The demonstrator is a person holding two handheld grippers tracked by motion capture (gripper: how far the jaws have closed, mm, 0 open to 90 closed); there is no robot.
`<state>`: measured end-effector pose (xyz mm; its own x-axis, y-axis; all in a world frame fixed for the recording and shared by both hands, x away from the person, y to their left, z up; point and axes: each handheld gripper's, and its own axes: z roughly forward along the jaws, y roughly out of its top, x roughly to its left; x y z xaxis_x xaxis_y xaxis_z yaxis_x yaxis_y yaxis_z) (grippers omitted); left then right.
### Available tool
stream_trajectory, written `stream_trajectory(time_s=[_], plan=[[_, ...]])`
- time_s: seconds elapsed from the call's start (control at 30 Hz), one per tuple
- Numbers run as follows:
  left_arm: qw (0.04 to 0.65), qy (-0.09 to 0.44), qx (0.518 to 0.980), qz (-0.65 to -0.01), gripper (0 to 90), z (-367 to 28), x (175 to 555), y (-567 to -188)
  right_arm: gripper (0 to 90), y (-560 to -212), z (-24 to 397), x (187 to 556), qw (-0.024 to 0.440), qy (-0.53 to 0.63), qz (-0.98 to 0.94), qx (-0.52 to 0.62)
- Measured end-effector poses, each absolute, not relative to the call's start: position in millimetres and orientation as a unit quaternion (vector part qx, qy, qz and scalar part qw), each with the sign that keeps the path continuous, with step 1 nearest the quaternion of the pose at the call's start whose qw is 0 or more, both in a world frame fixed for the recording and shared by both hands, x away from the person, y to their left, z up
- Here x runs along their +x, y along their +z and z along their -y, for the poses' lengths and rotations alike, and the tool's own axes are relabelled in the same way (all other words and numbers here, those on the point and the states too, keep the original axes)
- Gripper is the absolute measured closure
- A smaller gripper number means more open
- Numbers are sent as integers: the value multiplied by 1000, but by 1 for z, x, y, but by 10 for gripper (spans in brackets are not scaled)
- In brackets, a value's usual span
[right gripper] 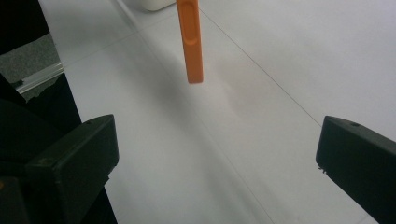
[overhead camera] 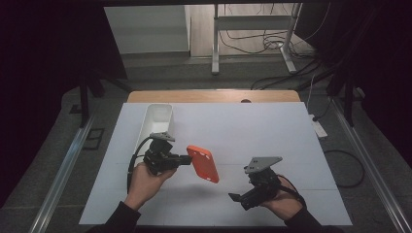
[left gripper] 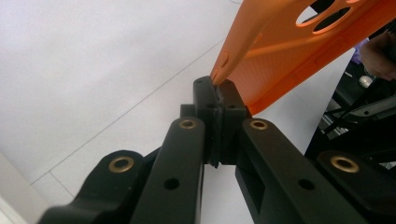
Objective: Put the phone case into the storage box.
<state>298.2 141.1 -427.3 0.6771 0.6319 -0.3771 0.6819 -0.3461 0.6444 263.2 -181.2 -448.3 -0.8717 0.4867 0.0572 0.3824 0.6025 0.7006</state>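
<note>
An orange phone case (overhead camera: 204, 164) hangs above the white table sheet, held by one edge. My left gripper (overhead camera: 188, 158) is shut on that edge. In the left gripper view the black pads (left gripper: 218, 91) pinch the case's rim (left gripper: 280, 56), whose camera cut-outs show at top right. My right gripper (overhead camera: 236, 198) sits lower right of the case, apart from it, its jaws open with nothing between them. In the right gripper view (right gripper: 219, 149) the case (right gripper: 190, 42) shows edge-on, hanging ahead between the wide-apart jaws.
A white oblong bin (overhead camera: 158, 119) stands at the back left of the sheet, just behind my left gripper; its corner (right gripper: 152, 4) shows in the right gripper view. The white sheet (overhead camera: 272, 131) covers a wooden table; cables and a desk frame lie beyond.
</note>
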Motion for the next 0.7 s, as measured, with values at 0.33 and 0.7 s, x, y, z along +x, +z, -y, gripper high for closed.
stream_trajectory(time_s=[0.33, 0.7], plan=[[403, -24, 820, -407, 889, -144, 305, -421, 0, -447, 199, 258, 83, 375, -885, 263], [404, -20, 815, -416, 889, -154, 314, -413, 0, -446, 219, 255, 94, 378, -875, 288]])
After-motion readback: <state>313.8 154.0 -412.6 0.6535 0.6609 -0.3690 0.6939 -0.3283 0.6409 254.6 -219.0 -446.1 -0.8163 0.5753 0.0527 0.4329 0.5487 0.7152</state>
